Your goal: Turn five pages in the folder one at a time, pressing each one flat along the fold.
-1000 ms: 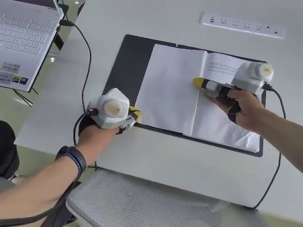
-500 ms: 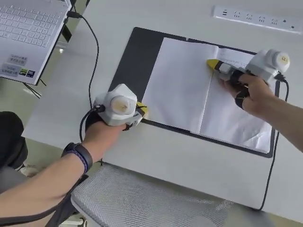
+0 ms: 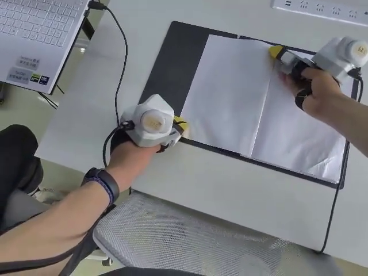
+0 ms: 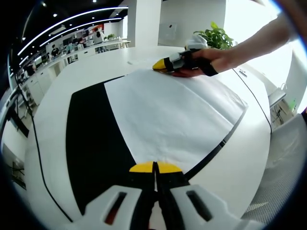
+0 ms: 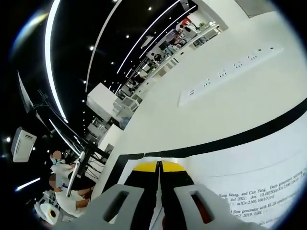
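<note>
Find the right fingers [image 5: 144,168] pressed together with nothing between them, yellow tips laid on paper at the top end of the fold [image 3: 260,109], upper right of the head view; shut that way probably to give one blunt edge for stroking the crease flat without snagging the sheet. Same for the left fingers [image 4: 142,167]: closed on nothing visible, tips set down at the near edge of the left page [image 3: 230,92], low centre of the left gripper view, likely to pin page and folder [image 3: 169,63] so neither slides under the press. Cannot tell whether those tips bear on paper or on the black cover beside it. Moving outward, place the right gripper [image 3: 277,52] near the folder's top edge, printed text of the right page [image 3: 287,138] just beside its tips in the right gripper view; place the left gripper [image 3: 180,123] centre left. See the folder lying open and flat on the white bench [image 3: 230,178], mid-frame. Further out, note a laptop [image 3: 34,34] upper left, a cable [image 3: 126,57] beside it, a power strip [image 3: 322,10] top right. Judge the step as pressing along the fold; cannot tell how many pages are turned.
</note>
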Demonstrator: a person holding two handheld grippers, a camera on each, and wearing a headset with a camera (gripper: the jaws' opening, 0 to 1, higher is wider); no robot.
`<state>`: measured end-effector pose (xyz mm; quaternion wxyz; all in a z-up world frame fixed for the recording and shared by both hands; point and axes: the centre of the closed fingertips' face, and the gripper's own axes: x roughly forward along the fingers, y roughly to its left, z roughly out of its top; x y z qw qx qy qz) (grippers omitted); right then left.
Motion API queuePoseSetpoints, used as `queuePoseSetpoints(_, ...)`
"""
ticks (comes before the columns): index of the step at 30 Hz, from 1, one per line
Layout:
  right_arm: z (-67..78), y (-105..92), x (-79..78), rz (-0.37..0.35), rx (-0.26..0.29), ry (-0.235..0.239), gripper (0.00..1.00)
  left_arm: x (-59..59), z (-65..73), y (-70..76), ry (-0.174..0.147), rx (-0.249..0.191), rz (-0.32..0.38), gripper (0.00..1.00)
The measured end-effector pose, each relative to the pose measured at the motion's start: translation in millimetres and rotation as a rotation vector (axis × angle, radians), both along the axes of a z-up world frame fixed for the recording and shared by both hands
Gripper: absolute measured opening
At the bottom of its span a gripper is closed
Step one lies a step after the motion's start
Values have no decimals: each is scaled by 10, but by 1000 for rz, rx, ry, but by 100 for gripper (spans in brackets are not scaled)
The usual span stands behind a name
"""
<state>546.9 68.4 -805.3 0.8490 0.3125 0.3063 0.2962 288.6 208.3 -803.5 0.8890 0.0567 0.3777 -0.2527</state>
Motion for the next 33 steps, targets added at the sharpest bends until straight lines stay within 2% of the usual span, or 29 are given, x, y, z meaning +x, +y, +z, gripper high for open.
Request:
queuePoseSetpoints(2,17,-52,96,-45,-7,-9,0,4,-6,2,1,2,-2,0)
queuePoseSetpoints(4,6,-58,127,-45,0,-6,0,6,-10,3,2,3,-2,0)
queuePoseSetpoints(10,-6,-58,110,-22,-5,-13,0,15,-26,8,2,3,1,0)
queuePoseSetpoints(14,20,-40,23,-1,-11,-15,0,25,-50,13,3,8,-5,0)
queuePoseSetpoints(16,33,-22,-65,31,-17,-16,0,27,-53,13,4,6,-3,0)
queuePoseSetpoints(19,55,5,-220,79,-23,-22,0,28,-42,20,17,-20,23,0)
queuePoseSetpoints(22,82,32,-375,120,-39,-30,0,25,-49,13,11,-8,11,0)
queuePoseSetpoints(23,114,62,-476,144,-51,-35,0,22,-46,11,10,-6,9,0)
queuePoseSetpoints(26,111,104,-642,184,-74,-40,0,17,-40,7,10,-6,8,0)
queuePoseSetpoints(27,152,129,-749,205,-87,-50,0,17,-42,8,11,-9,12,0)
queuePoseSetpoints(33,130,130,-935,243,-85,-53,0,15,-51,11,6,-8,18,0)
